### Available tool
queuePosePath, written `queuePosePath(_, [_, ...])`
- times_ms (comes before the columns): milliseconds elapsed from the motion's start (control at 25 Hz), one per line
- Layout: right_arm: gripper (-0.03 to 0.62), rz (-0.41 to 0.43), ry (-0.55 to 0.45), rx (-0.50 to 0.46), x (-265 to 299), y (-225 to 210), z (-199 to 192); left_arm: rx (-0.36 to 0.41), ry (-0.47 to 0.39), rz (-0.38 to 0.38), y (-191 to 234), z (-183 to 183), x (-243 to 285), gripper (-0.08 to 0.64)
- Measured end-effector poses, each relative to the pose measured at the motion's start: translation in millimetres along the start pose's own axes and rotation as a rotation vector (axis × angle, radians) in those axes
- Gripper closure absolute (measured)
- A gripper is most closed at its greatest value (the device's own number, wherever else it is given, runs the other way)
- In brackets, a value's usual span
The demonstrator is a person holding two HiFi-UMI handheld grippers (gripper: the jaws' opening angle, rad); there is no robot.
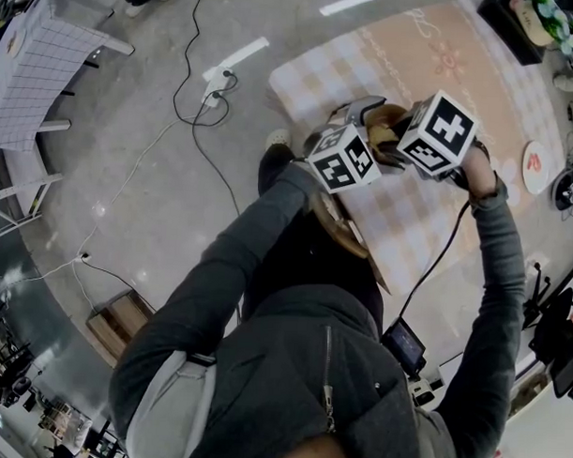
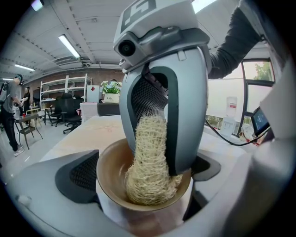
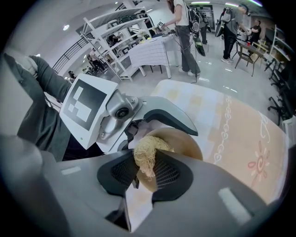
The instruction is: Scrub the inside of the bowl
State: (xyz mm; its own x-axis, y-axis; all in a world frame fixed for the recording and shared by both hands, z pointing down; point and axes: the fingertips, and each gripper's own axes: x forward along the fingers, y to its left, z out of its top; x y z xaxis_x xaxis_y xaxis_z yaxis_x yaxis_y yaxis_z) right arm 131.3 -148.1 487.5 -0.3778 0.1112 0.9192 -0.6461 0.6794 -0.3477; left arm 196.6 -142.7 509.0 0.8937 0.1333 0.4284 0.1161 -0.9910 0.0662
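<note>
A tan-brown bowl is held up in the air above the table, clamped at its rim and wall by my left gripper. My right gripper comes down from above, shut on a pale fibrous loofah scrubber whose lower end is pressed against the bowl's inner wall. In the right gripper view the scrubber sits pinched between my right gripper's pads, with the bowl just behind it and the left gripper holding it. In the head view both grippers meet at the bowl.
Below lies a table with a checked and peach cloth, a white plate at its right. Cables run over the grey floor. A white grid-topped table stands far left. People and shelves fill the background.
</note>
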Motion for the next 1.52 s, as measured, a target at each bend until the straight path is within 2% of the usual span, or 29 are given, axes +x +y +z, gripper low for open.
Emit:
queuePosePath(840, [0.505, -0.062, -0.047, 0.010, 0, -11, 18, -0.005, 0.010, -0.005, 1, -1, 1, -0.028])
queuePosePath(1520, [0.505, -0.158, -0.121, 0.048, -6, -28, 25, -0.006, 0.013, -0.006, 1, -1, 0, -0.028])
